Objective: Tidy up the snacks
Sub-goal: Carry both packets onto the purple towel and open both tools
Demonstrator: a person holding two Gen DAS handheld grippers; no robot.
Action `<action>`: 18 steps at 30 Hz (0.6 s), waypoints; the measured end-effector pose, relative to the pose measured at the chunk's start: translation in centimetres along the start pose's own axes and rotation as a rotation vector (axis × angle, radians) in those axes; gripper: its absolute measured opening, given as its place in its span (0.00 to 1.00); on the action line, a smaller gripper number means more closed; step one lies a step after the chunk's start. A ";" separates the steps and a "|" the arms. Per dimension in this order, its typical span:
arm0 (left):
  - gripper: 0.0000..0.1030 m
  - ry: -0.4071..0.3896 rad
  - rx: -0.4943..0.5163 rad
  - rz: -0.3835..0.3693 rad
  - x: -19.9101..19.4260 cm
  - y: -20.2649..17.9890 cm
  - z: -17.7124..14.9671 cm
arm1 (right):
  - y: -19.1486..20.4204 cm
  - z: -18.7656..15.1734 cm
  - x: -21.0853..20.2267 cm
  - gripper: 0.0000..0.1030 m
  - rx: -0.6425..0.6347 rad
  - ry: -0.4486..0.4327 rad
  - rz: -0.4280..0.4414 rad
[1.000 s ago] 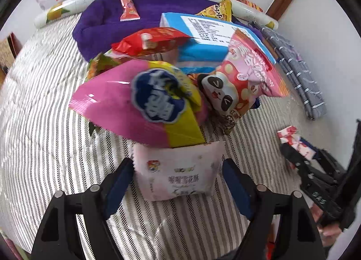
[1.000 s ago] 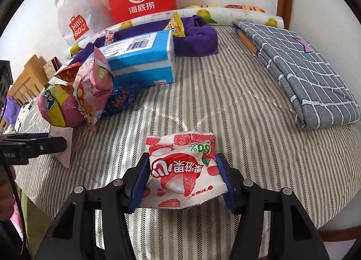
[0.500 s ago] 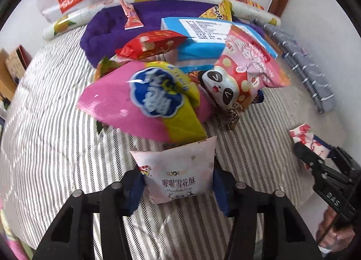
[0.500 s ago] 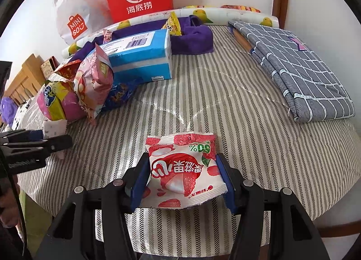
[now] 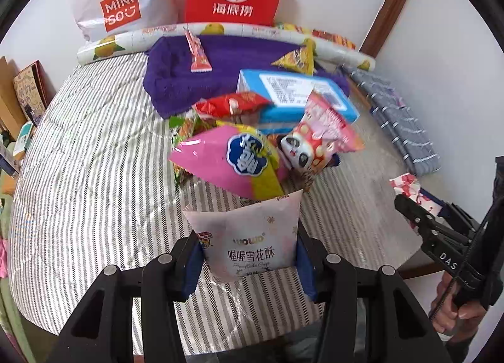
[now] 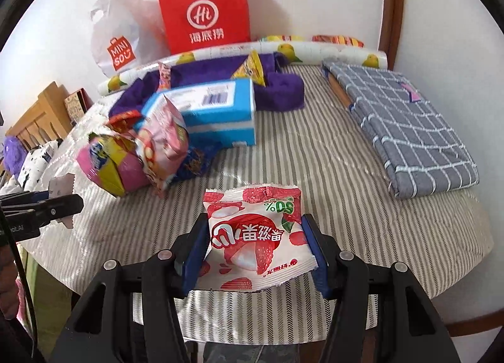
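The left claw (image 5: 249,256) grips a pale snowflake-crisp packet (image 5: 249,237); the right claw (image 6: 256,248) clamps a strawberry snack packet (image 6: 258,234), both above the striped bed's (image 6: 346,180) near edge.

A round worktop (image 6: 315,155) under a grey-striped quilted cover bears a heap of snack packets (image 6: 135,155), a blue box (image 6: 217,117), a purple towel (image 5: 220,60), a folded grey checked cloth (image 6: 409,130) and a fruit-printed roll (image 6: 315,48).
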State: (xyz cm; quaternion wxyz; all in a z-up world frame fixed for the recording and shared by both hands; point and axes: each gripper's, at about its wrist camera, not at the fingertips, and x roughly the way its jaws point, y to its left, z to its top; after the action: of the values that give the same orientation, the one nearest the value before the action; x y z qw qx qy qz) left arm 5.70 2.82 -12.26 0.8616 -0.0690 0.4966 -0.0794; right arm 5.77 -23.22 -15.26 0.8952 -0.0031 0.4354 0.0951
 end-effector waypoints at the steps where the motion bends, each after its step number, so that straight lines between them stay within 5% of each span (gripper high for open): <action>1: 0.47 -0.009 -0.001 -0.002 -0.4 0.1 0.2 | 0.1 0.3 -0.3 0.55 0.001 -0.007 0.004; 18: 0.47 -0.084 0.028 -0.045 -2.3 1.3 6.0 | 1.5 6.1 -2.1 0.55 0.029 -0.098 -0.009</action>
State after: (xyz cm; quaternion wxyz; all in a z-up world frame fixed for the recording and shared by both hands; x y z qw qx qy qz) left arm 9.86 4.83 -7.55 0.8805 -0.0712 0.4572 -0.1028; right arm 8.95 -21.60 -9.70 0.9157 0.0125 0.3925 0.0851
